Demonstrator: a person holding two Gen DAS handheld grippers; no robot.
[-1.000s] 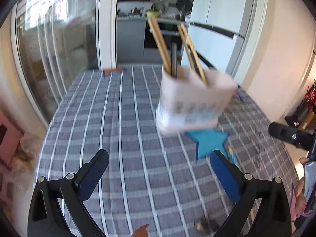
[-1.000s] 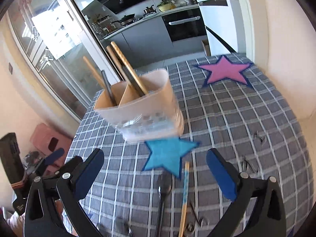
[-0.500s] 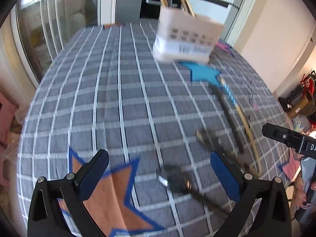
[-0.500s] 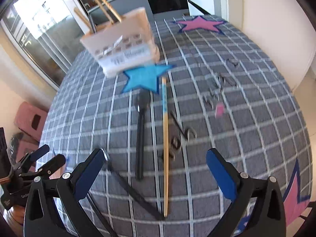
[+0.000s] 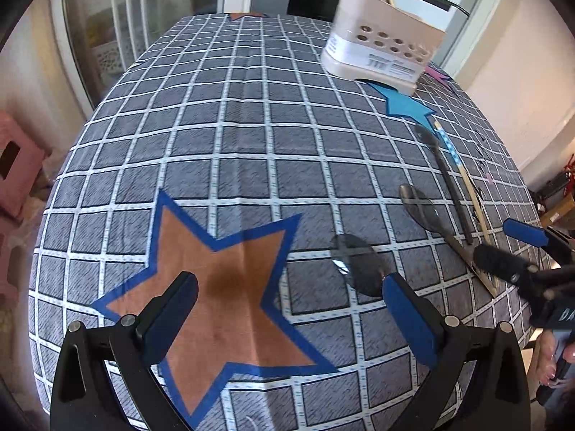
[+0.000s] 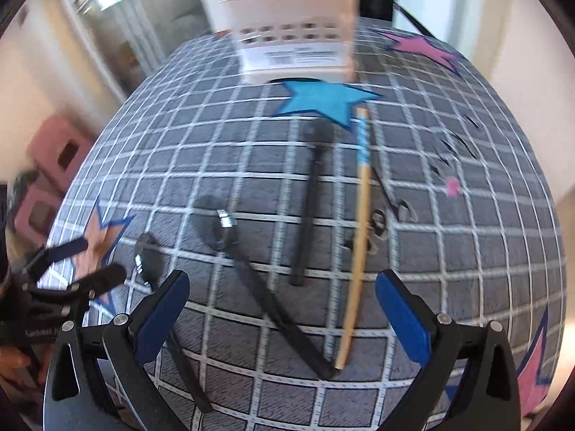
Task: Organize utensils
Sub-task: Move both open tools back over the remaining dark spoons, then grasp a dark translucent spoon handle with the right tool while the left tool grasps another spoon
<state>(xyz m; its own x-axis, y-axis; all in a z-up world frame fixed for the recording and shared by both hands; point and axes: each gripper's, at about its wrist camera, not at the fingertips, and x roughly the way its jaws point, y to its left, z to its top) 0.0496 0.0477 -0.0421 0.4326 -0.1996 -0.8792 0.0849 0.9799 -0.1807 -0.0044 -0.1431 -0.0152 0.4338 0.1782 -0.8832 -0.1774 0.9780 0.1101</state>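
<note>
A white utensil holder (image 5: 381,52) with chopsticks and dark utensils stands at the table's far side, also in the right wrist view (image 6: 298,46). Three dark spoons lie on the cloth: one (image 5: 354,264) just ahead of my left gripper's right finger, a second (image 5: 422,208), a third (image 5: 445,179). A wooden chopstick with a blue end (image 6: 359,222) lies beside them. My left gripper (image 5: 287,312) is open and empty above an orange star. My right gripper (image 6: 284,305) is open and empty over the spoon handles (image 6: 273,309).
The round table has a grey checked cloth (image 5: 233,115) with star patches: orange (image 5: 222,287), blue (image 6: 323,100), pink (image 6: 420,46). Small metal clips (image 6: 377,222) lie right of the chopstick. Pink stools (image 6: 54,158) stand on the floor at left.
Both grippers have pulled back from the holder toward the near side of the table and tilted down. The loose spoons and chopstick have come into view close below them.
</note>
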